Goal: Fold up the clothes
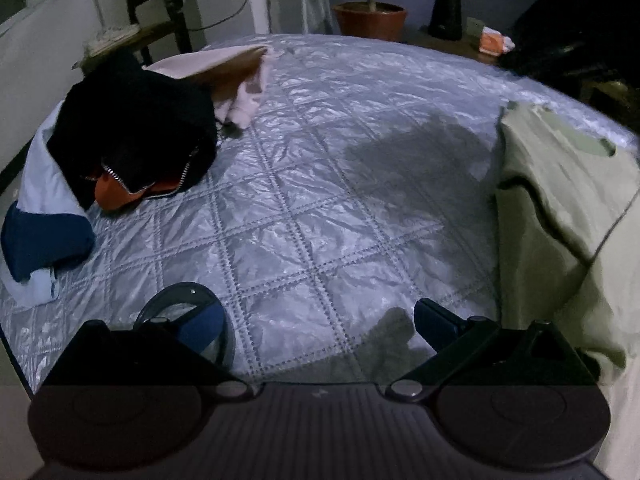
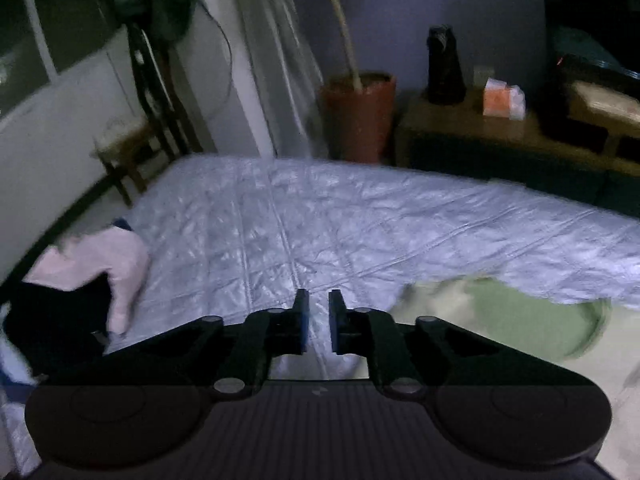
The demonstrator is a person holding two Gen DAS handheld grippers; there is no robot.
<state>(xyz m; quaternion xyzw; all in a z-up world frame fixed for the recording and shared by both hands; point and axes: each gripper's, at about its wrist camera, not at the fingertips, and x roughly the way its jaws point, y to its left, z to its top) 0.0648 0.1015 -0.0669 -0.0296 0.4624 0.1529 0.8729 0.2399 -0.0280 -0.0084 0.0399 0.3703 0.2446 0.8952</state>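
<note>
While left gripper (image 1: 320,320) jaws gape | right gripper (image 2: 319,320) jaws near-together; zipper (image 1: 116,178) left-view only

A dim room: a quilted bed (image 2: 360,220), a plant pot (image 2: 358,116) and low cabinet (image 2: 500,140) beyond, window (image 2: 24,40) far left.

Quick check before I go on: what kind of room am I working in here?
Most likely a bedroom. A quilted bedspread covers a bed holding a pile of clothes, with a potted plant and a low wooden side table beyond it.
</note>
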